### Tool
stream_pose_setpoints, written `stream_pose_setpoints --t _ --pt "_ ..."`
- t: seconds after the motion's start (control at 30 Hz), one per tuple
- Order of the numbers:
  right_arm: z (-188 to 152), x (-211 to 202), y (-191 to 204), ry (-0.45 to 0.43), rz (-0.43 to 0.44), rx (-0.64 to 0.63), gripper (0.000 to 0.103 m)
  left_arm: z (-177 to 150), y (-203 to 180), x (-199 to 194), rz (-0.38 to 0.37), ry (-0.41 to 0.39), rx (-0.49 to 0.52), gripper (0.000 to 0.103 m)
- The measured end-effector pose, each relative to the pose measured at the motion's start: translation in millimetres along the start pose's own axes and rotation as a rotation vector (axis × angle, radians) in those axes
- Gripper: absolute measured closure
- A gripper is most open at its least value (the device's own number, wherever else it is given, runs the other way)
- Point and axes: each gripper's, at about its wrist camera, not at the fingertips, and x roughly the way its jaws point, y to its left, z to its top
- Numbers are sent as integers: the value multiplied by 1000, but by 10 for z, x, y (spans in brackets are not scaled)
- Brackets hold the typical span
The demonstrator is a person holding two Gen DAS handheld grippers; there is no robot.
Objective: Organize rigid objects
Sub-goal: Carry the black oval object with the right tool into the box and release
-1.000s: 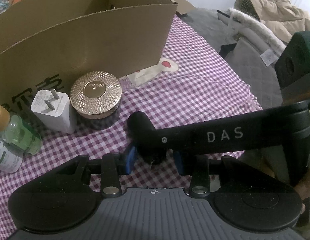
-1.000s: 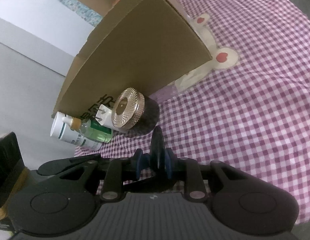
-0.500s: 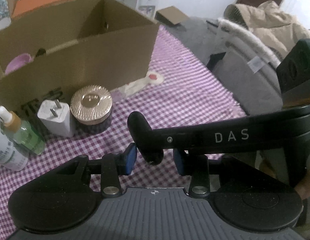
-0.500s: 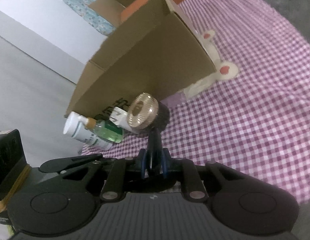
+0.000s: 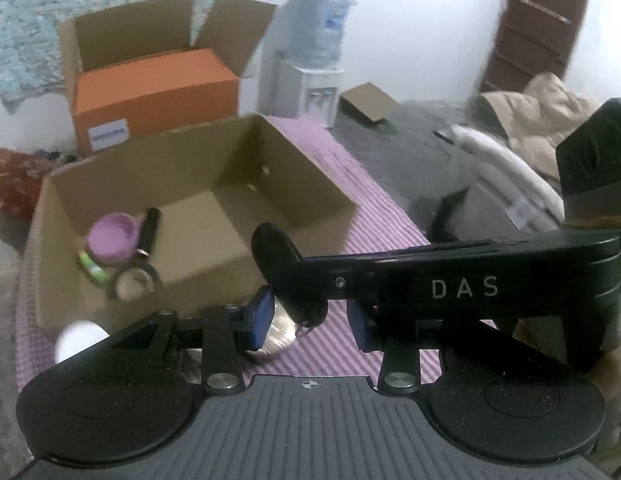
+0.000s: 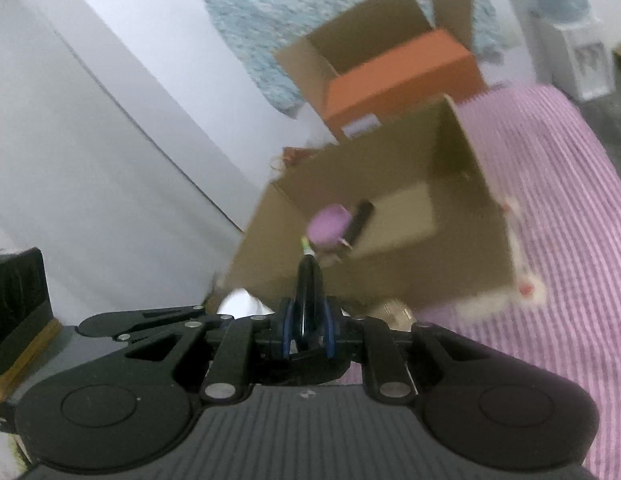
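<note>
While both grippers are clamping the black DAS-marked tool (image 5: 450,276), left gripper (image 5: 308,320) at its hooked end, right gripper (image 6: 306,336) narrowly on its edge, it is hanging near the open cardboard box (image 5: 310,176); seemingly rigid, smooth, possibly slippery.

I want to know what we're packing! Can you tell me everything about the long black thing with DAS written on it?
The black tool is a long, stiff bar that looks like plastic or metal, with pale letters DAS on its side and a small screw. One end curves up into a rounded tip. It lies crosswise, about level, held by both tongs: the left tongs pinch its curved end, the right tongs clamp it edge-on. It hangs in the air in front of the open cardboard box.
</note>
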Motion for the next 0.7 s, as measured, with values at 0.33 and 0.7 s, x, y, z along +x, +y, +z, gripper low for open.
stream_pose_setpoints --t 0.33,0.7 --pt "783 784 -341 170 65 131 85 555 613 475 38 125 -111 64" --pt "960 1674 -747 374 17 247 86 666 989 1166 134 314 -151 64"
